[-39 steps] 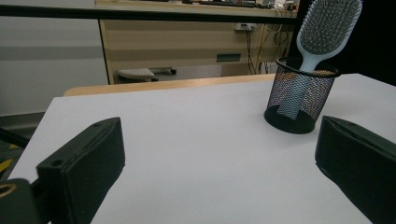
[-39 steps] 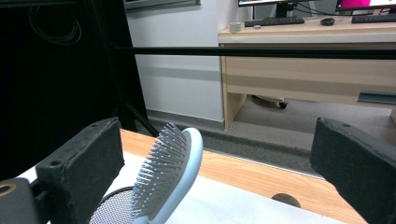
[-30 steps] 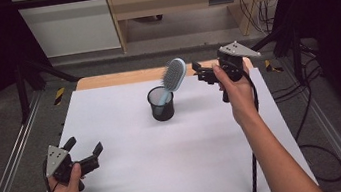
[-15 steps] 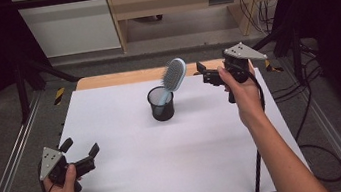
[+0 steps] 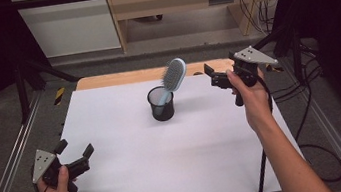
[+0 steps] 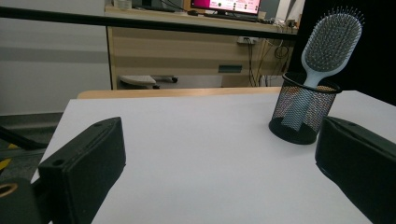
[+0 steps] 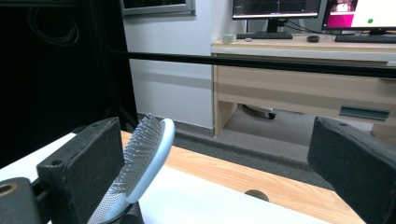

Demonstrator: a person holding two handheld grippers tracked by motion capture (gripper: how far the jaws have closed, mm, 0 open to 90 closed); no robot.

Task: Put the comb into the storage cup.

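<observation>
Just left of the right tongs (image 5: 216,75) — jaws wide, holding nothing — a hairbrush (image 5: 174,76) stands handle-down in a black mesh cup (image 5: 161,105), its head leaning toward them. The left tongs (image 5: 75,155), also wide and empty, sit well apart from the cup at the near corner of the white surface (image 5: 176,150). I judge the light cup top-heavy: a sideways nudge from the right tongs could tip it — brush and all.

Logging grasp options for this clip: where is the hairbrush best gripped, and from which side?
Probably at the hairbrush neck or lower head above the mesh cup rim; its handle sits inside. The head leans toward the right gripper, which could close across its thin edges.
</observation>
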